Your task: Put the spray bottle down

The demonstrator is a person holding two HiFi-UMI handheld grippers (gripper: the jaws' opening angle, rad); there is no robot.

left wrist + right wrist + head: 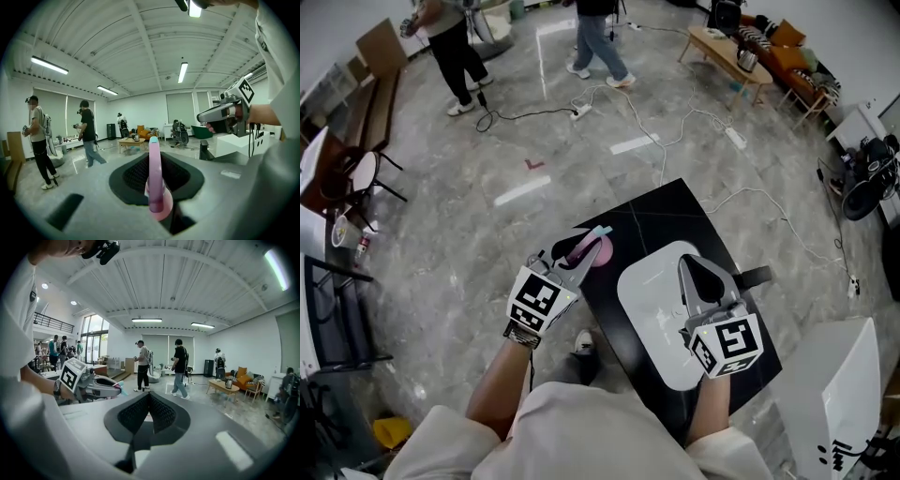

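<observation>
Eyes down on the black table (675, 202), set cornerwise on a grey marbled floor (487, 244), and most of its top is taken by a white rounded tray (642, 281). The left gripper (584, 249) is clamped on the pink spray bottle (606, 253), which sits between the pads with its pale blue tip pointing away from the hand. From above, the bottle hangs over the table's left edge, just beside the tray (how high above the top, the head view does not settle). The left gripper view confirms it: the pink body (154, 180) is pinched between the dark pads, with open room behind it. The right gripper (694, 269) is over the tray, jaws brought together tip to tip with nothing between them, and its own view shows the pads (161, 414) meeting in a point. Around the table, white cables (675, 131) snake across the floor, and strips of pale tape lie on it. Two people (455, 47) stand at the far side. A low wooden table (722, 52) sits by an orange sofa at upper right, a chair (361, 173) stands at the left, and a white box (834, 384) is at lower right.
</observation>
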